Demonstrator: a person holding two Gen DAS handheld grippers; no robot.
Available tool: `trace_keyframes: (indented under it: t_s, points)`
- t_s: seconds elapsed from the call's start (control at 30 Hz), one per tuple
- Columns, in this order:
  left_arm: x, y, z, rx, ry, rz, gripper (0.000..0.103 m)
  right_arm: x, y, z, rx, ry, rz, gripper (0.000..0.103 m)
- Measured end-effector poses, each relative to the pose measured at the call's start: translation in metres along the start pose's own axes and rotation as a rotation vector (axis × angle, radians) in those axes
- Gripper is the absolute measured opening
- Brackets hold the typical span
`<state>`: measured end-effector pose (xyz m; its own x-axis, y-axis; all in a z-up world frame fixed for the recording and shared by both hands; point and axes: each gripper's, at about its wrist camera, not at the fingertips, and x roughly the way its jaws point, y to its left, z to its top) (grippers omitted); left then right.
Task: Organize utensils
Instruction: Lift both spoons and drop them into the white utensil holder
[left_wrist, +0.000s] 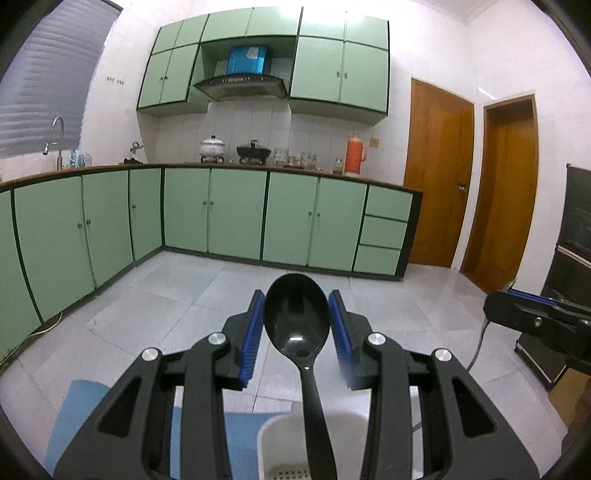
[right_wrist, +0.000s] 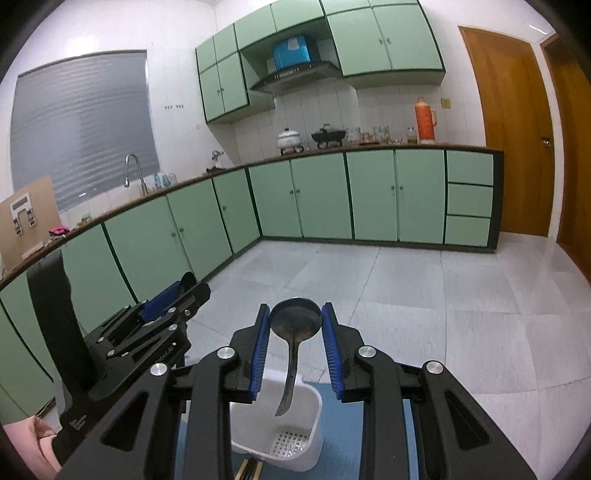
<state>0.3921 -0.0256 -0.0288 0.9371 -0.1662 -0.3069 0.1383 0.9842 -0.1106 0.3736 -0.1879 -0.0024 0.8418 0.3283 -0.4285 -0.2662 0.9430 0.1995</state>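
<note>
My left gripper (left_wrist: 296, 306) is shut on a black plastic spoon (left_wrist: 296, 325), bowl up, handle hanging down toward the white utensil holder (left_wrist: 273, 435) below. My right gripper (right_wrist: 295, 321) is shut on a dark metal ladle (right_wrist: 294, 319), its handle hanging over the open top of the same white holder (right_wrist: 310, 413), which has a perforated bottom. The left gripper also shows in the right wrist view (right_wrist: 181, 290), to the left, with the spoon tip poking out. The right gripper shows at the right edge of the left wrist view (left_wrist: 517, 310).
The holder stands on a blue mat (right_wrist: 340, 435). Chopsticks (right_wrist: 249, 469) lie on the mat in front of the holder. Beyond are grey floor tiles (left_wrist: 184, 295), green cabinets (left_wrist: 236, 214) and wooden doors (left_wrist: 436, 173).
</note>
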Motion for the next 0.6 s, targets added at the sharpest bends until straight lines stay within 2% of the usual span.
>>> trace_keyframes:
  t_s: [0.1, 0.13, 0.17, 0.3, 0.4, 0.47, 0.6]
  points:
    - [-0.001, 0.005, -0.01, -0.005, 0.034, -0.005, 0.035, 0.008, 0.003, -0.007, -0.01, 0.034, 0.018, 0.028]
    - [-0.003, 0.007, -0.011, -0.011, 0.041, -0.005, 0.04, 0.009, 0.004, -0.011, -0.017, 0.044, 0.025, 0.029]
    - [-0.005, 0.009, -0.013, -0.018, 0.043, -0.004, 0.051, 0.009, 0.004, -0.014, -0.023, 0.047, 0.026, 0.029]
    - [-0.021, 0.012, -0.014, -0.014, 0.033, -0.008, 0.058, 0.005, 0.007, -0.024, -0.028, 0.051, 0.023, 0.034]
    - [-0.037, 0.012, -0.016, -0.004, 0.028, -0.01, 0.065, -0.009, 0.007, -0.029, -0.031, 0.028, 0.011, 0.045]
    - [-0.053, 0.011, -0.018, 0.006, 0.03, -0.009, 0.075, -0.022, 0.007, -0.036, -0.037, 0.008, -0.007, 0.057]
    - [-0.087, 0.01, -0.026, 0.002, 0.053, -0.003, 0.085, -0.054, 0.01, -0.057, -0.048, -0.014, -0.025, 0.067]
